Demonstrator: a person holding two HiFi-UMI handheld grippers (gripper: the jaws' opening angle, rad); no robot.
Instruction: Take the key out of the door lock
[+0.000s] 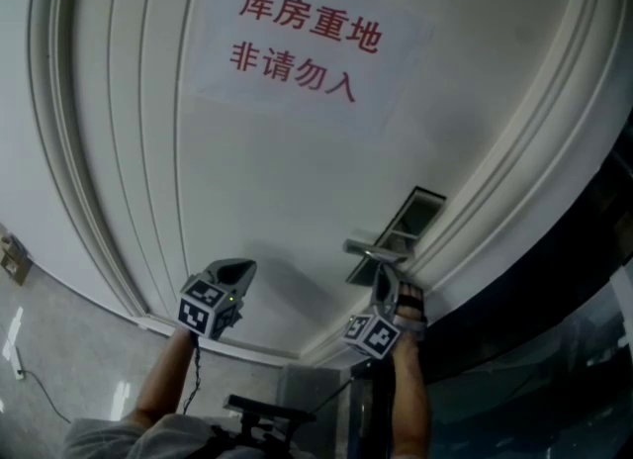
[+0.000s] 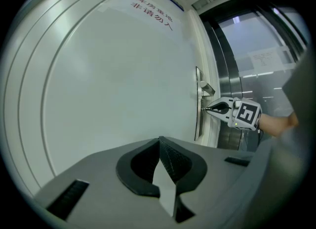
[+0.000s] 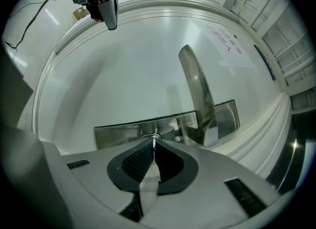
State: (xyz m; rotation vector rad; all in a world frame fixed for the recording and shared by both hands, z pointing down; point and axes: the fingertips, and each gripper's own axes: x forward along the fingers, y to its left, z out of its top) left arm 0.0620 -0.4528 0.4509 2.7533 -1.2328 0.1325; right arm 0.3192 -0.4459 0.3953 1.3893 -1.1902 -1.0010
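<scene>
Key [image 3: 155,137] pinched in right gripper [image 3: 154,145], door sign [image 1: 302,46] reading 库房重地 非请勿入

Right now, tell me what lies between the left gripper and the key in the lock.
Only bare white door panel. The head view shows nothing else between the left gripper and the key, which the right gripper pinches.

The key [image 3: 154,136] was mostly hidden between the right gripper's [image 3: 154,142] closed jaws; only its thin edge showed
</scene>
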